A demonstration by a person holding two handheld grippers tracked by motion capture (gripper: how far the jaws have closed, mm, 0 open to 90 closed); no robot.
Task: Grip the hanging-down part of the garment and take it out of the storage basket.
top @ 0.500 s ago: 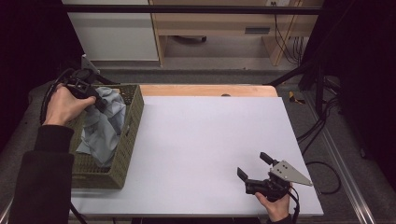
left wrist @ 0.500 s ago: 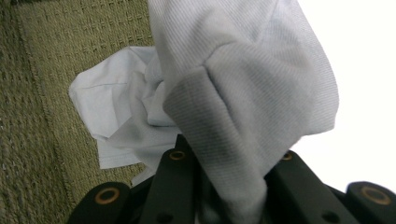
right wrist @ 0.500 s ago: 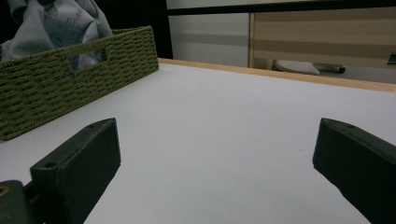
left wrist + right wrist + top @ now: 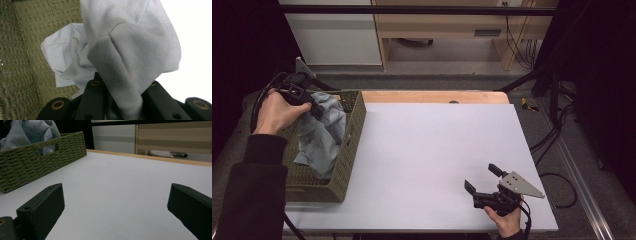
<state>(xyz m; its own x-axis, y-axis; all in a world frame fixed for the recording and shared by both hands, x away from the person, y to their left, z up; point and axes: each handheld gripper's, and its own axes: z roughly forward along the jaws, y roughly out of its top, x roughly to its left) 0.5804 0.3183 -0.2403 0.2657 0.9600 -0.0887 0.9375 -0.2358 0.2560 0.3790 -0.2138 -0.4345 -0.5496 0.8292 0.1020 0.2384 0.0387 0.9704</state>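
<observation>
Cloth (image 4: 323,131) barely shifted, hangs lengthwise down into basket (image 4: 348,150); left gripper (image 4: 309,106) jaws clamped on it.

Faint cursive print marks the pale blue crumpled cloth (image 4: 30,132) above the green woven basket (image 4: 37,160); it cannot be read.

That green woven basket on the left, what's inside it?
The basket holds a crumpled pale blue cloth, which the left tool pinches and lifts at one end. The cloth covers much of the basket floor, so anything underneath is hidden.
</observation>
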